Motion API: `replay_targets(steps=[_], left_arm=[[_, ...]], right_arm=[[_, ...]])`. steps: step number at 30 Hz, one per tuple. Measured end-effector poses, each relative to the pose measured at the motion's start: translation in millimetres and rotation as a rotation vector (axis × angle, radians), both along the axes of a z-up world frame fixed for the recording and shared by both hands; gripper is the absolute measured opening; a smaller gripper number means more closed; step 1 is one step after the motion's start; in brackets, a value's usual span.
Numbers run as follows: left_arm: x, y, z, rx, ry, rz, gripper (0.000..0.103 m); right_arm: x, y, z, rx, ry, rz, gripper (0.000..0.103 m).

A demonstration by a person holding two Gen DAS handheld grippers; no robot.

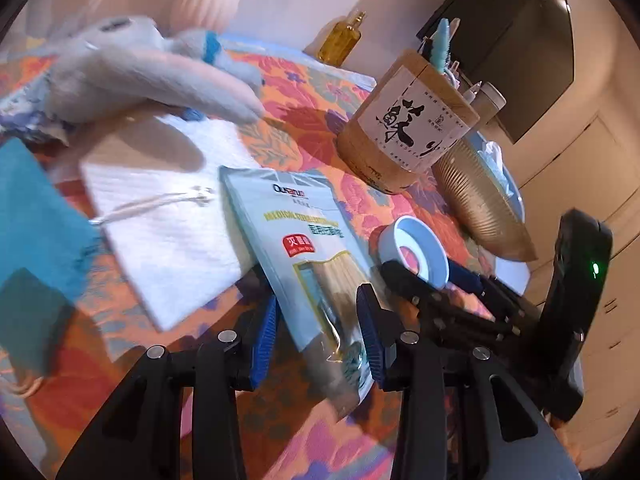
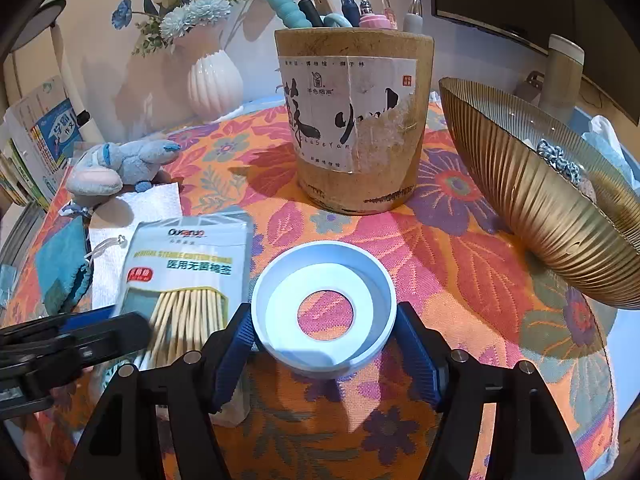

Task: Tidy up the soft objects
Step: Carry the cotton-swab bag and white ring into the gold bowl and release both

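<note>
Pointing down at the flowery cloth [image 2: 460,248], the right gripper [image 2: 324,344] is pinched around a smooth white ring [image 2: 324,308]. The left gripper [image 1: 320,340] is spread, with a shiny bag of cotton swabs [image 1: 304,248] lying loose between its pads. A fluffy toy [image 2: 120,164] is seen near the far edge.

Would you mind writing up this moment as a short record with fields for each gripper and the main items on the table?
left gripper: straddles the near end of the cotton swab packet, whether the pads press it is unclear
right gripper: jaws at either side of the white ring-shaped lid, which sits flat
plush toy: lying at the far left, partly on a white towel
teal pouch: left of the packet
pen holder: upright, behind the lid
gold bowl: tilted, at right
</note>
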State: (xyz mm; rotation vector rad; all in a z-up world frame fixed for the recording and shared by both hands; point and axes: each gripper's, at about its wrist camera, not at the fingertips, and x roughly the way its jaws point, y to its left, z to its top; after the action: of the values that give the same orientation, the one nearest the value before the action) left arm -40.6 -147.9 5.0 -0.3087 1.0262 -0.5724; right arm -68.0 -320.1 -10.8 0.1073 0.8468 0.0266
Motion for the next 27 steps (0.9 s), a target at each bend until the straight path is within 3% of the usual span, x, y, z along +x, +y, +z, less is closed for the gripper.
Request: replay_targets(steps=[6, 7, 10, 13, 14, 19, 27], left_arm=[[15, -15, -3, -0.057, 0.015, 0.014, 0.032], [15, -16, -3, -0.050, 0.004, 0.021, 0.015], [10, -20, -1, -0.024, -0.034, 0.024, 0.013], [-4, -18, 13, -0.006, -0.111, 0.020, 0.012], [-9, -16, 20, -0.004, -0.140, 0.023, 0.012], [-21, -2, 37, -0.025, -0.197, 0.025, 0.012], [-41, -2, 85, -0.065, -0.321, -0.031, 0.012]], right_arm=[[1, 3, -1, -0.027, 0.003, -0.008, 0.070], [1, 4, -1, -0.027, 0.004, -0.012, 0.072], [1, 4, -1, -0.029, 0.005, -0.015, 0.073], [1, 2, 0, -0.013, 0.001, -0.019, 0.073], [0, 2, 0, -0.016, -0.004, -0.030, 0.067], [-13, -9, 10, 0.062, -0.071, -0.048, 0.065], [-45, -35, 68, 0.101, -0.213, -0.097, 0.065]])
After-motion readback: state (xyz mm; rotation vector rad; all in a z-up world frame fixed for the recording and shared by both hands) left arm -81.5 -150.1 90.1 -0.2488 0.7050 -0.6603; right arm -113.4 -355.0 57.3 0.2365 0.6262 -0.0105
